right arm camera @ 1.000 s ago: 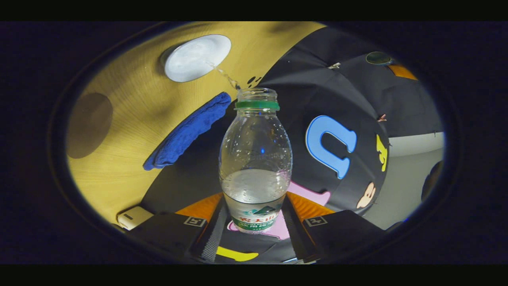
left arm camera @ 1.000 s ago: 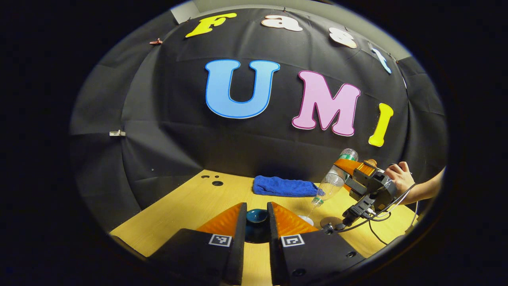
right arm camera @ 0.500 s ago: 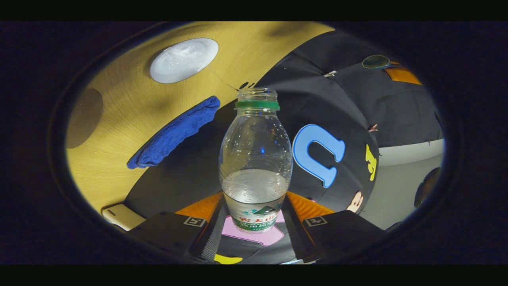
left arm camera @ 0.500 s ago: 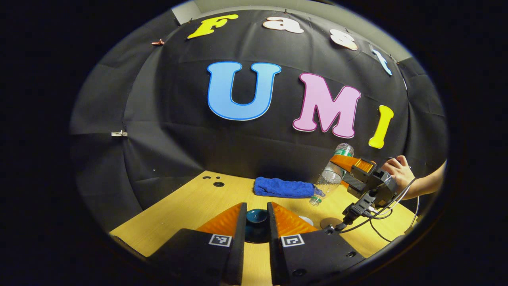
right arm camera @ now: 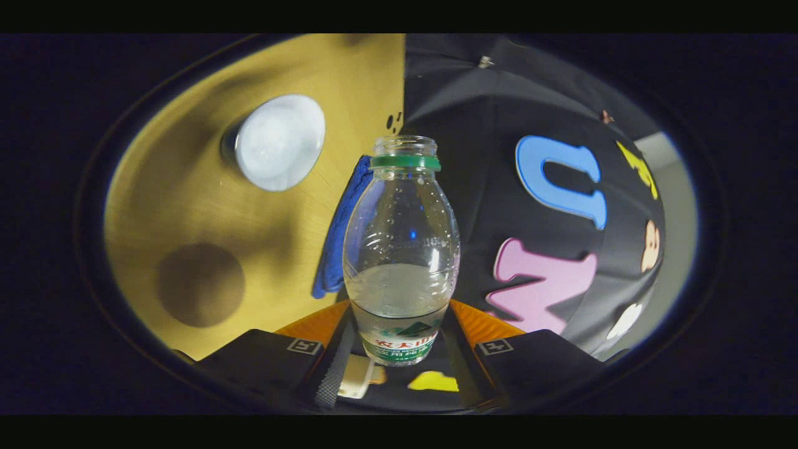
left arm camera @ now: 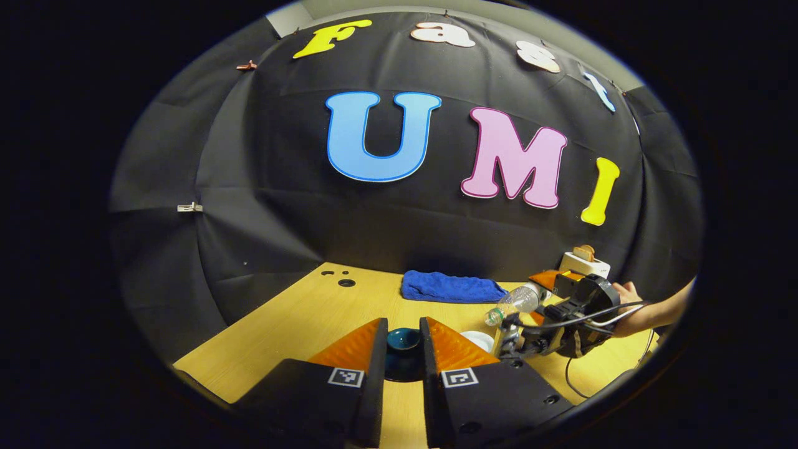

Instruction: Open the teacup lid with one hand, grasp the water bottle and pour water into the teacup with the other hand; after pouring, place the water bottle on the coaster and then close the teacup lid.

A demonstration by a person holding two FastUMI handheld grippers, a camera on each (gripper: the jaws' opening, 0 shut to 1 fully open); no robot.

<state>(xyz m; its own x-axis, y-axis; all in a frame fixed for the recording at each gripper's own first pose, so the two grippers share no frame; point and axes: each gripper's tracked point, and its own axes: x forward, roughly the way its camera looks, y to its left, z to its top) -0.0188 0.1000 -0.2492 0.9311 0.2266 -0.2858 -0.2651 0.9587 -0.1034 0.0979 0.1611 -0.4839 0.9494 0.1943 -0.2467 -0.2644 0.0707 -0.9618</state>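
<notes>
Left gripper [left arm camera: 403, 349]: jaws closed on the dark teacup lid [left arm camera: 403, 340], held off the cup.
Right gripper [right arm camera: 399, 368]: jaws clamped on the water bottle [right arm camera: 401, 249], uncapped, part full.
Teacup [right arm camera: 279, 142]: open, holding water, mid-bench.
Coaster [right arm camera: 200, 285]: bare, just beside the cup.
Blue towel [left arm camera: 450, 288]: at the bench's far edge.
Progress: pouring looked finished; bottle to coaster and lid back on remained.

Black cloth wall [left arm camera: 262, 206]; light wooden table [left arm camera: 293, 324], holes near its back edge
</notes>
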